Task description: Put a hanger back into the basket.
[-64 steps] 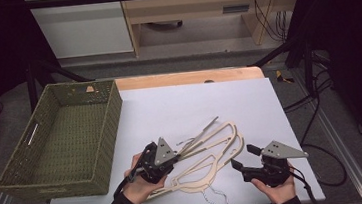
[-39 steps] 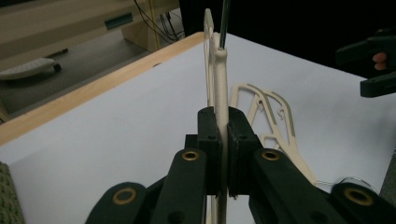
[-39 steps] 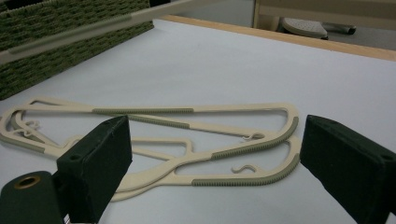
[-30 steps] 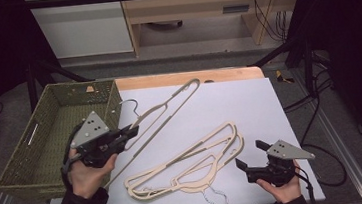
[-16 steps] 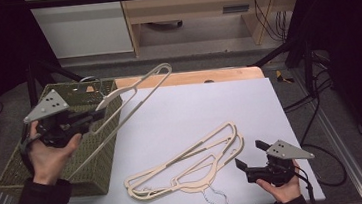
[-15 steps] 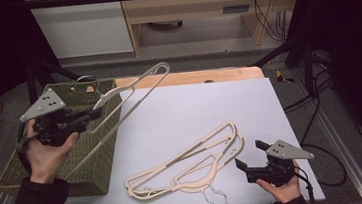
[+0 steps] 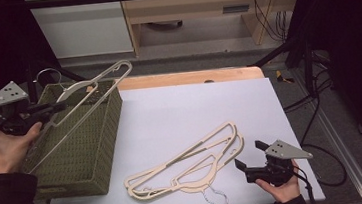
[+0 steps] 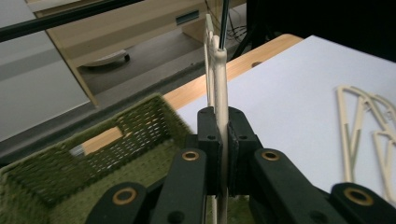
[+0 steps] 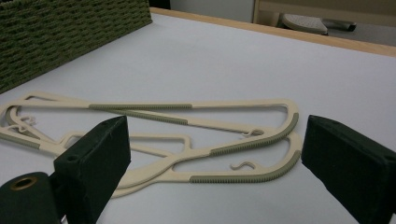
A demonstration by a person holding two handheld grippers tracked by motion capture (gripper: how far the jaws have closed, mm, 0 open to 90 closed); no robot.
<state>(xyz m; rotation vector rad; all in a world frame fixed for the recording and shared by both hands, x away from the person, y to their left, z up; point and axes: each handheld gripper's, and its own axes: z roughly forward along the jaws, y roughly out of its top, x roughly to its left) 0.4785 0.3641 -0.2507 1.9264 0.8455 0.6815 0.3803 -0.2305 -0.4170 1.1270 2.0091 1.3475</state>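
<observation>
My left gripper (image 8: 223, 140) has its jaws clamped flat on the bar of 1 cream hanger (image 7: 89, 85), the plastic pinched edge-on between the pads (image 8: 209, 140) in the left gripper view. In the high view the left gripper (image 7: 44, 110) sits at the near-left rim of the green basket (image 7: 114, 133), and the hanger slants up from the jaws across the basket, its far end past the back corner and its wire hook near the back-left rim. About 2 seconds ago this hanger lay in the pile on the table (image 7: 194, 105) with my left hand on it; since then I have lifted it clear and swung it left, so it now hangs over the basket instead of the white surface.

My right gripper (image 7: 248, 168) has not shifted (jaws wide apart, nothing between them). In the right gripper view the pads (image 9: 100, 149) frame the remaining hangers (image 9: 196, 140), which lie overlapped and flat near the front edge, just ahead of that gripper. I count at least 2 there; the overlap hides whether there are more.

My read: the carry is nearly finished and only the lowering and release remain. The hanger looks longer than the basket is wide, so I expect to tilt or align it along the long side before letting go.
</observation>
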